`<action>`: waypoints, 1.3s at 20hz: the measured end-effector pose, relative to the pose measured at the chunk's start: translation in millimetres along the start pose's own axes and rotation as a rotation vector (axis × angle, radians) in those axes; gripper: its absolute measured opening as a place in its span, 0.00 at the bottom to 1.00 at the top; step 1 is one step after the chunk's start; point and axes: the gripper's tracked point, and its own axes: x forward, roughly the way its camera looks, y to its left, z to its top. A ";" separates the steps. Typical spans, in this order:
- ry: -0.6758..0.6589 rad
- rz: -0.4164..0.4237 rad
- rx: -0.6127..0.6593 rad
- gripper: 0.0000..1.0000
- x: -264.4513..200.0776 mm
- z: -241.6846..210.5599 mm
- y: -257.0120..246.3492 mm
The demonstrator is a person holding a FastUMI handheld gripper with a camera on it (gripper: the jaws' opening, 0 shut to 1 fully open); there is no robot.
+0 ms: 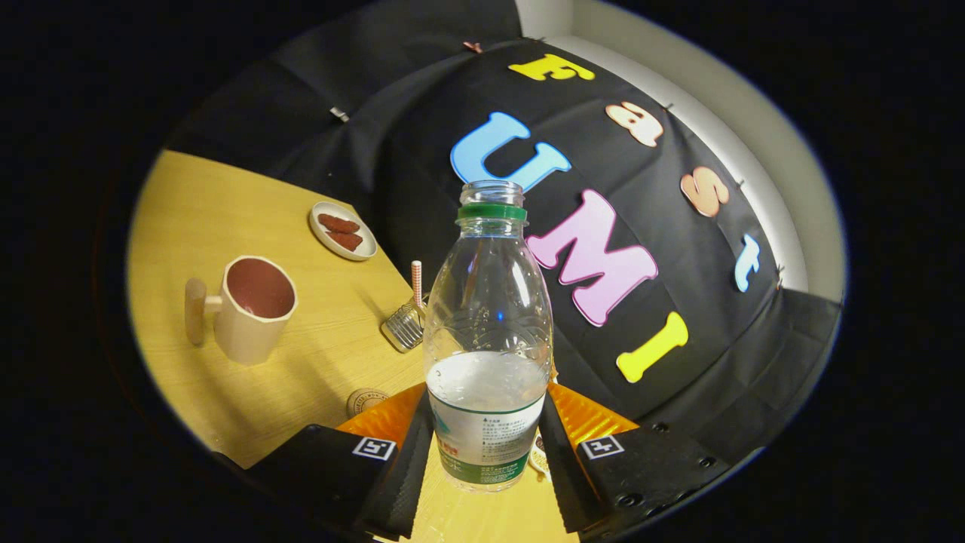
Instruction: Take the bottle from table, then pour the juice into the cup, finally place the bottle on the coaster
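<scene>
Gripper: the gripper (pixel 486 445) holds the bottle, both fingers (pixel 403 467) pressed against its lower sides at the label, one on each side.
Bottle: the clear plastic bottle (pixel 488 332) stands between the fingers, uncapped, a green ring below its open mouth; it is upright relative to the fingers (the whole scene appears tilted in this view). Liquid fills only its lower part, its surface just above the label.
Bottle and table: whether the base touches the wooden table (pixel 226 219) cannot be told; tabletop shows below it between the fingers.
Cup: the cream cup (pixel 249 309) with a side handle and reddish inside stands on the table, well apart from the bottle, beyond the left finger.
Coaster: a small round coaster (pixel 367 400) lies on the table just beside the left finger.
Glass: a ribbed glass (pixel 405 324) with a striped straw (pixel 416 283) sits just beside the bottle, behind it.
Dish: a small dish (pixel 343 231) with two reddish pieces lies farther back, near the black cloth wall.
</scene>
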 end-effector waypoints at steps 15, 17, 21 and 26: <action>0.035 0.102 -0.488 0.73 20.6 -3.6 50.8; 0.037 0.107 -0.519 0.73 23.7 -3.8 52.1; 0.031 0.108 -0.581 0.73 29.4 -4.5 54.2; 0.010 0.115 -0.680 0.73 33.9 -2.6 57.0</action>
